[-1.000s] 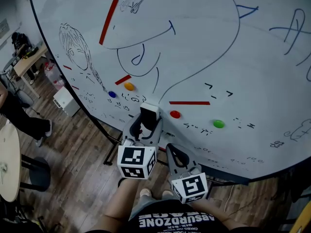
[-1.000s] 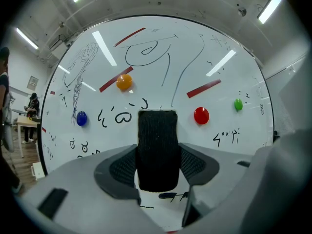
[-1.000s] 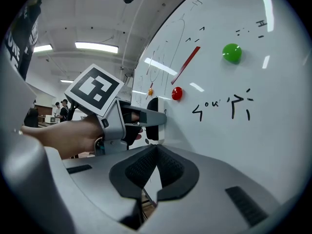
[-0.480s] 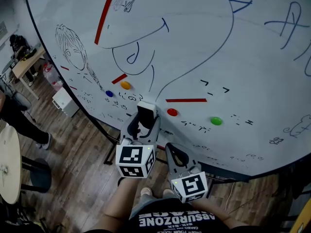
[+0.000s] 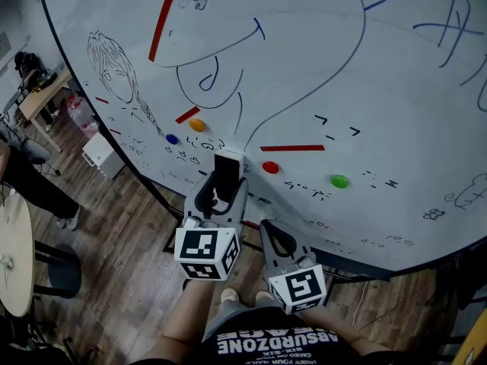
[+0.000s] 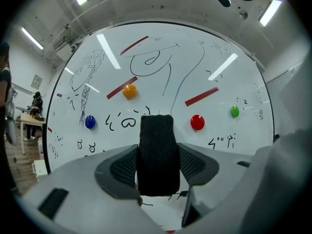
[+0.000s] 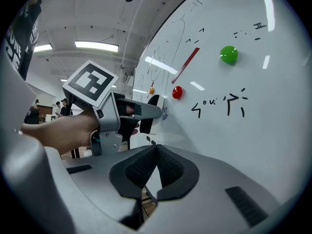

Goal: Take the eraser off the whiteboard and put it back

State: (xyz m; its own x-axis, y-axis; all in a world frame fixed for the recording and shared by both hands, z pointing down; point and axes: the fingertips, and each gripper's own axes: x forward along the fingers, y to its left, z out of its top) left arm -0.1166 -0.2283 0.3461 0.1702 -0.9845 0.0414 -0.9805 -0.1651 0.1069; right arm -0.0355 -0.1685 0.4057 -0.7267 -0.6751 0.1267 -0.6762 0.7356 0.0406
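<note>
The eraser [image 5: 227, 169], white-backed with a black felt face [image 6: 157, 152], is clamped between the pads of my left gripper [image 5: 227, 187]. It is held upright against or just off the lower part of the whiteboard [image 5: 396, 112]; contact cannot be told. It sits left of a red magnet [image 5: 270, 166] and below a red strip [image 5: 292, 148]. In the right gripper view the eraser [image 7: 150, 112] shows edge-on by the board. My right gripper [image 5: 275, 238] hangs lower and closer to me, its pads [image 7: 168, 169] pressed together on nothing.
Green [image 5: 339, 180], orange [image 5: 197, 125] and blue [image 5: 172, 138] magnets stick on the scribbled board. On the wooden floor at left are a round table [image 5: 11, 257], a dark stool [image 5: 57, 276], a white box [image 5: 103, 154] and a person's legs [image 5: 30, 181].
The left gripper has kept hold of the eraser and stayed near the same spot by the red magnet, edging slightly toward the board. The right gripper has stayed put.
</note>
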